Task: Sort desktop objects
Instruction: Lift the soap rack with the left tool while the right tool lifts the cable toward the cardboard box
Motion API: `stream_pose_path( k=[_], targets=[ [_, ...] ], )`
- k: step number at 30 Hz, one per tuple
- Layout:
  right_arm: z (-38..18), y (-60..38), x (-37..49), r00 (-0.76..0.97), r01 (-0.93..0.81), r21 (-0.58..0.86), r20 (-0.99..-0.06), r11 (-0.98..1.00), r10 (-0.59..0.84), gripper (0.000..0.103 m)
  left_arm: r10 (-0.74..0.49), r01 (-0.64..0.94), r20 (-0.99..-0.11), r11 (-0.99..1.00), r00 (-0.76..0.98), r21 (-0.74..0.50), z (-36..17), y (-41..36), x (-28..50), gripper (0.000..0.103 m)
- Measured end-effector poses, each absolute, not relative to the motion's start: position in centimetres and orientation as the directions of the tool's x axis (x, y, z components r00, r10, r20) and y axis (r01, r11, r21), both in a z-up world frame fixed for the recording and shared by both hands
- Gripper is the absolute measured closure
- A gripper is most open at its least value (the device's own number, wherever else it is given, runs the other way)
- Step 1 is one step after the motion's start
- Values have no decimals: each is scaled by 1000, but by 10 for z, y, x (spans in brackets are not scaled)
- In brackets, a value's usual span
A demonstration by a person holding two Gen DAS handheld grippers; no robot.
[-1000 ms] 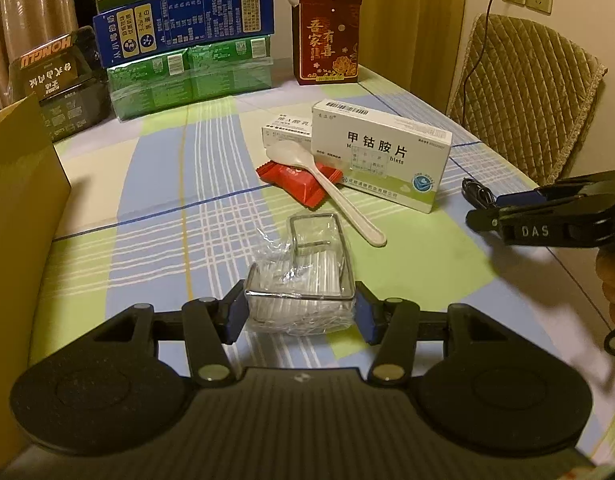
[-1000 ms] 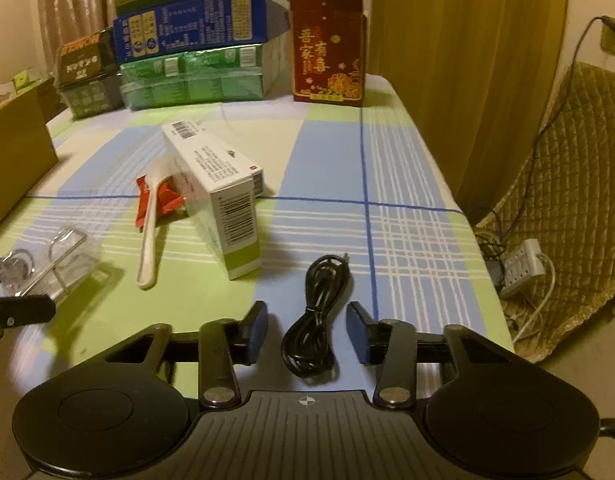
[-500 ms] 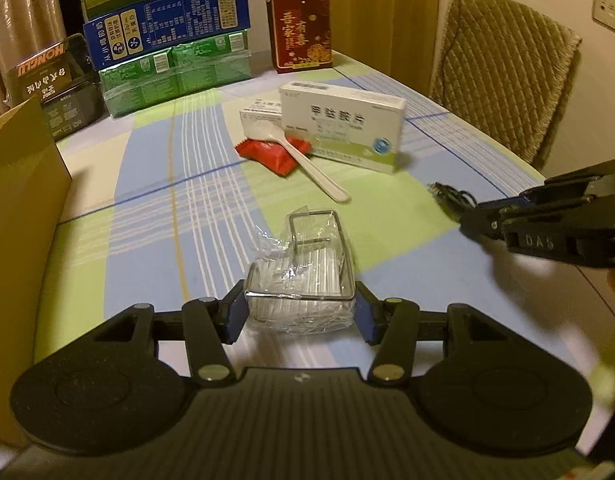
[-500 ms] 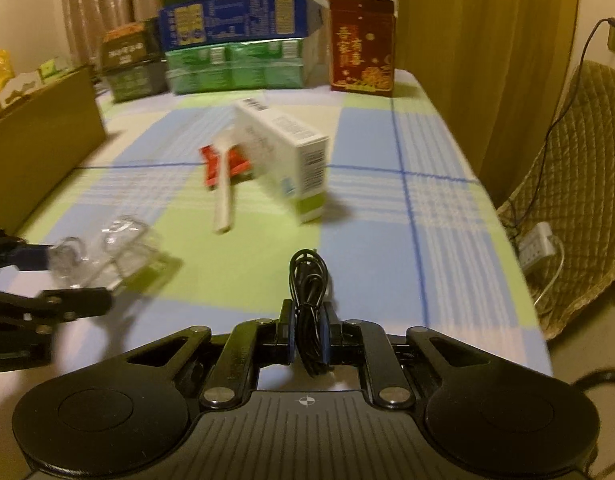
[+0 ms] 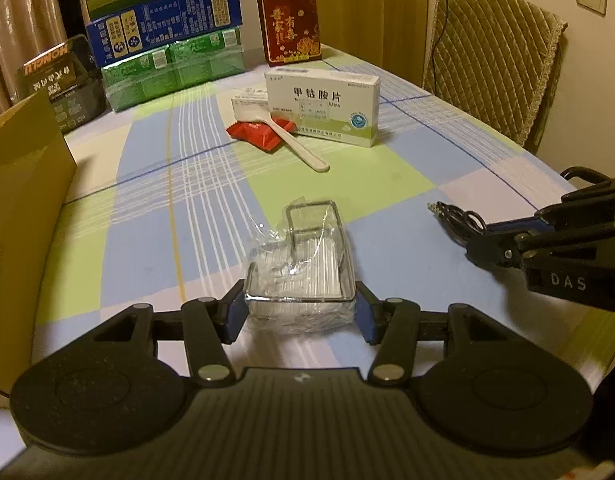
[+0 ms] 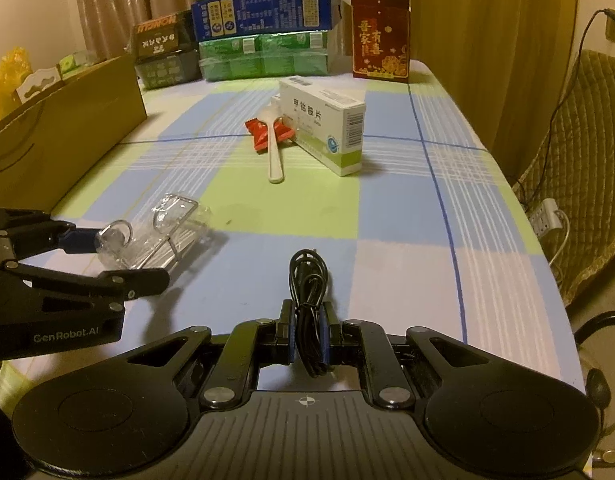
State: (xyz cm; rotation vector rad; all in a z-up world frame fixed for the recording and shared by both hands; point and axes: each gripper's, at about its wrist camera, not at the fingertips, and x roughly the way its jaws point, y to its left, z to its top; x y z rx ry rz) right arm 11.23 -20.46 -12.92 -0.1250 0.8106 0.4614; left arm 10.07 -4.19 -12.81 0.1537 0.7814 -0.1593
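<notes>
Two grippers, both loaded. Left gripper (image 5: 300,312) is clamped on a clear plastic box (image 5: 303,272) wrapped in crinkly film, wire-like loop showing through the top — contents hard to make out, pale sticks maybe. Box sits low over the bench (image 5: 147,216), near its front; cannot tell if it touches. Right gripper (image 6: 309,334) is pinched tight on one black cable (image 6: 309,280), coiled in a narrow bundle, plug end pointing away; the lower loop is hidden between the pads. Mid-bench: one white medicine box (image 6: 327,128) with green band, standing on its long edge, one smaller white box behind it mostly hidden, one red wrapper (image 6: 269,132), one white plastic spoon (image 6: 274,144) lying across the wrapper. Cardboard box (image 6: 67,128) at the left, cut off by the frame — inside not visible. Back row: three stacked cartons (image 5: 163,32), one red carton (image 5: 293,22), one dark box (image 5: 61,84).
</notes>
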Motion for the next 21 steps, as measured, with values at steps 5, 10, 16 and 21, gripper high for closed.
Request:
stream_pose_path(
  k=[5,10,16,21],
  targets=[
    [-132,-200,111,604,-460,29,-722,888,336,94,-87,198,-714,978,695,73,-133,-41,102,51],
    [-135,-194,111,617,-473,-10,-718,881,323,94,-90,193,-713,979,695,64,-134,-41,104,49],
    [-136,-190,112,624,-480,-32,-714,877,316,94,-92,193,-715,979,693,61,-133,-41,105,52],
    [-135,-190,112,623,-475,-26,-716,879,316,94,-86,198,-718,977,691,73,-133,-42,105,54]
  ],
)
